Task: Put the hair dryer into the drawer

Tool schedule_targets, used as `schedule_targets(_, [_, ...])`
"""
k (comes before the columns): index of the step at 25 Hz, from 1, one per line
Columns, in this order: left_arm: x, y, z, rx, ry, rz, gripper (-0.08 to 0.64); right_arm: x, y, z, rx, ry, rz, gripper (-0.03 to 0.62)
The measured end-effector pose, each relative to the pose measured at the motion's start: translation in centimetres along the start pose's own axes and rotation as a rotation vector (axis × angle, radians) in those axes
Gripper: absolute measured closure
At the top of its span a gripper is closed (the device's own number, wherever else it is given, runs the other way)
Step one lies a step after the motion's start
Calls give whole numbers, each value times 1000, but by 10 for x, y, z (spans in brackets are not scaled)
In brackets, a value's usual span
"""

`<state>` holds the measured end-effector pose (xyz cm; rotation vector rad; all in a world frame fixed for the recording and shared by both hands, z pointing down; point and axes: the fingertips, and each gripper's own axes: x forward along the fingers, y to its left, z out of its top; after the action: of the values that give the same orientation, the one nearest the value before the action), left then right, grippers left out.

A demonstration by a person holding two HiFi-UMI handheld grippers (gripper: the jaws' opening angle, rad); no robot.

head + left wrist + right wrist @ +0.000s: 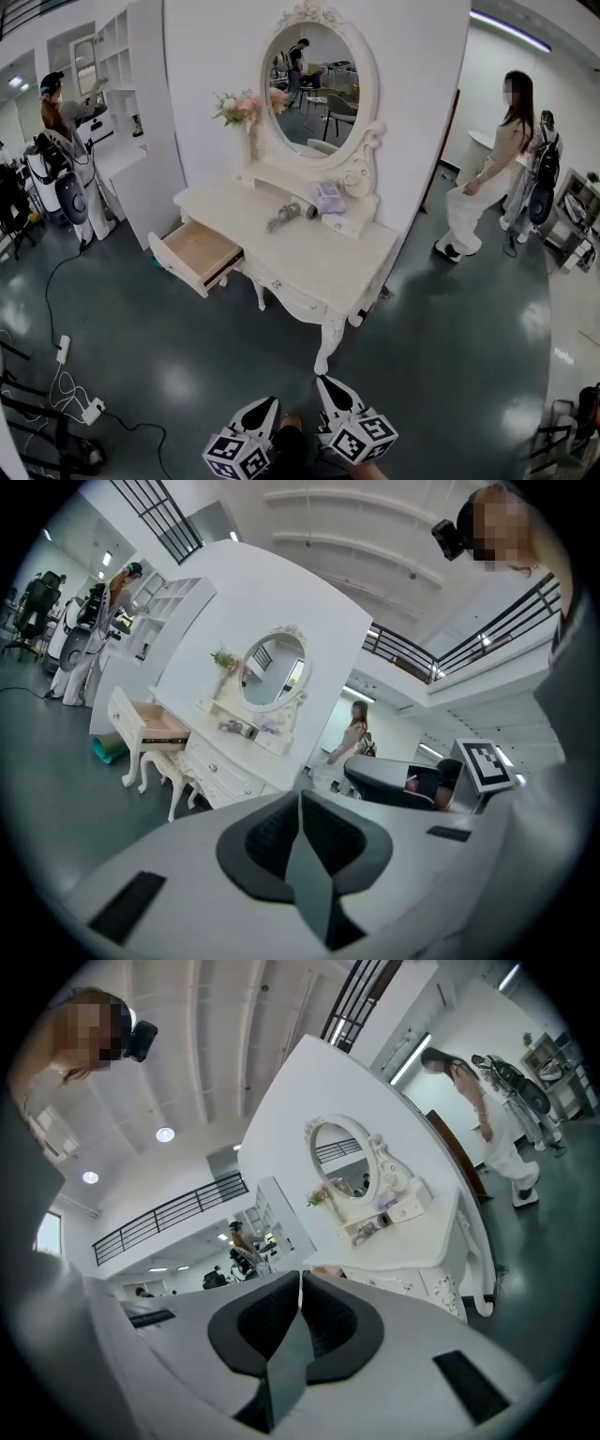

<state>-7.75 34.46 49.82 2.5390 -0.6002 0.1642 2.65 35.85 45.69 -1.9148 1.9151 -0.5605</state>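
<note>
A grey hair dryer (286,217) lies on the top of the white dressing table (309,267), in front of the oval mirror. The table's left drawer (198,253) stands pulled out, and its wooden bottom shows nothing in it. My left gripper (269,404) and right gripper (325,382) are side by side at the bottom of the head view, well short of the table, both shut with nothing between the pads. The left gripper view shows my left gripper (300,795) with the hair dryer (247,728) and drawer (156,726) far ahead. The right gripper view shows my right gripper (300,1275) and the hair dryer (367,1230).
A lilac box (328,197) and a flower vase (245,111) stand on the table. One person in light clothes (487,178) stands to the right, another (56,111) at the far left by a white shelf unit (127,103). Cables and power strips (77,386) lie on the dark floor at left.
</note>
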Motion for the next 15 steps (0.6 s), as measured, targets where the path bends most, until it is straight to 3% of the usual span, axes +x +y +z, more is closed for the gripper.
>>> schedule_targets(8, [79, 12, 38, 23, 10, -48, 531, 59, -48, 44, -37, -11, -11, 561])
schedule_targets(15, [125, 36, 42, -5, 41, -43, 531, 95, -82, 54, -50, -3, -14, 561])
